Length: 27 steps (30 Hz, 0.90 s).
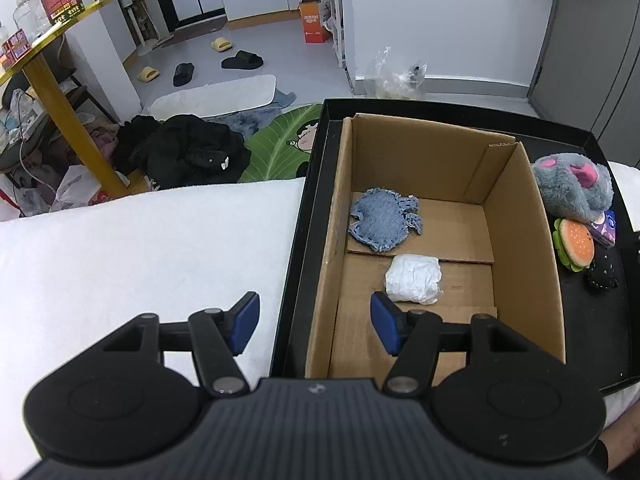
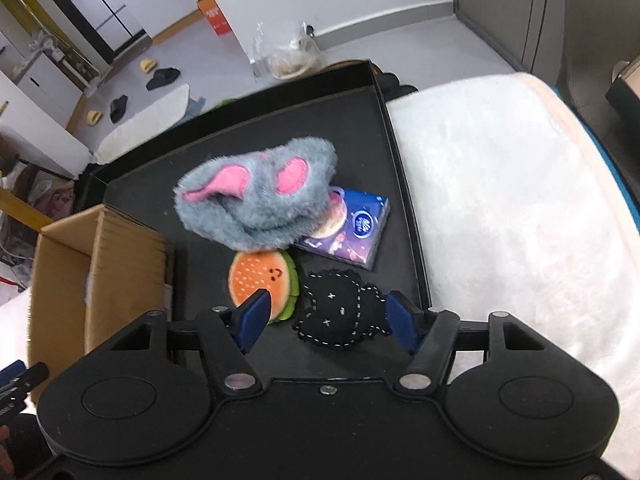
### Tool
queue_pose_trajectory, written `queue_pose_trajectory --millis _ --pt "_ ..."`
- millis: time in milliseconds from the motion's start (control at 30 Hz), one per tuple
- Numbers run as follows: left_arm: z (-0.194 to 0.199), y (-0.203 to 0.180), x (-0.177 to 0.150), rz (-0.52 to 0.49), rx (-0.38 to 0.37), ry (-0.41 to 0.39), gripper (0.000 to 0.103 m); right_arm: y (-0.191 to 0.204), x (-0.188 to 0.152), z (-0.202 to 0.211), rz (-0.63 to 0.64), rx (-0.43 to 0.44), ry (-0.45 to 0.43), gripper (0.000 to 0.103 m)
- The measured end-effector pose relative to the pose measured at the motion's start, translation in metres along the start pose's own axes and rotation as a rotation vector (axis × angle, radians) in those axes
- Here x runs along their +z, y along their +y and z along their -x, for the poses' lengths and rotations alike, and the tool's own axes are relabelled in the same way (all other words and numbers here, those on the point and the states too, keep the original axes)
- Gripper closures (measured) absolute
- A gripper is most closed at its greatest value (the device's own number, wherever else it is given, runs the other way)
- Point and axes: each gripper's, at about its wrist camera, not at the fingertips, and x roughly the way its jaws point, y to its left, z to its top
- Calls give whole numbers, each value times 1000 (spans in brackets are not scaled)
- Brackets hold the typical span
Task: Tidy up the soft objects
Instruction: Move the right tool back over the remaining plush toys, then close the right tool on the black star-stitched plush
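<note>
A cardboard box (image 1: pixel 520 248) stands in a black tray (image 1: pixel 304 240); the box also shows in the right wrist view (image 2: pixel 120 256). Inside lie a blue denim piece (image 1: pixel 380 220) and a white wad (image 1: pixel 414 279). My left gripper (image 1: pixel 314 326) is open and empty above the box's near left wall. On the tray (image 2: pixel 360 136) lie a grey plush with pink ears (image 2: pixel 260 196), an orange burger plush (image 2: pixel 260 280), a black stitched plush (image 2: pixel 344 312) and a blue tissue pack (image 2: pixel 352 232). My right gripper (image 2: pixel 328 316) is open, its fingers on either side of the black plush.
The tray rests on a white fluffy blanket (image 1: pixel 140 248) that also shows in the right wrist view (image 2: pixel 520 208). Beyond, the floor holds black clothes (image 1: pixel 188 152), slippers (image 1: pixel 240 60), an orange box (image 1: pixel 314 20) and a gold-legged table (image 1: pixel 60 92).
</note>
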Motion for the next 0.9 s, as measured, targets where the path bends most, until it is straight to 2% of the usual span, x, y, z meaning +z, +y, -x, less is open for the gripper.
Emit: queue_pose_trajectory --millis 233,567,600,667,700,767,900 --pt "-2 -1 3 15 -14 0 43 -1 -1 -22 15 -47 43 40" --pt "1 -6 4 10 -31 -9 43 12 -7 -39 85 -123 45 41" --pt "1 -6 4 8 -31 -9 43 13 -7 -39 93 -129 39 42" --pt "2 -7 4 4 -33 -9 43 14 -8 -37 108 -151 25 57" --pt "2 -7 4 0 -31 -11 43 15 -9 -36 118 -154 22 60" --pt "3 -8 3 -5 -27 -12 43 14 -10 -34 113 -133 28 71" --pt "4 -9 3 -10 -22 -15 43 16 -12 -27 133 -122 16 75"
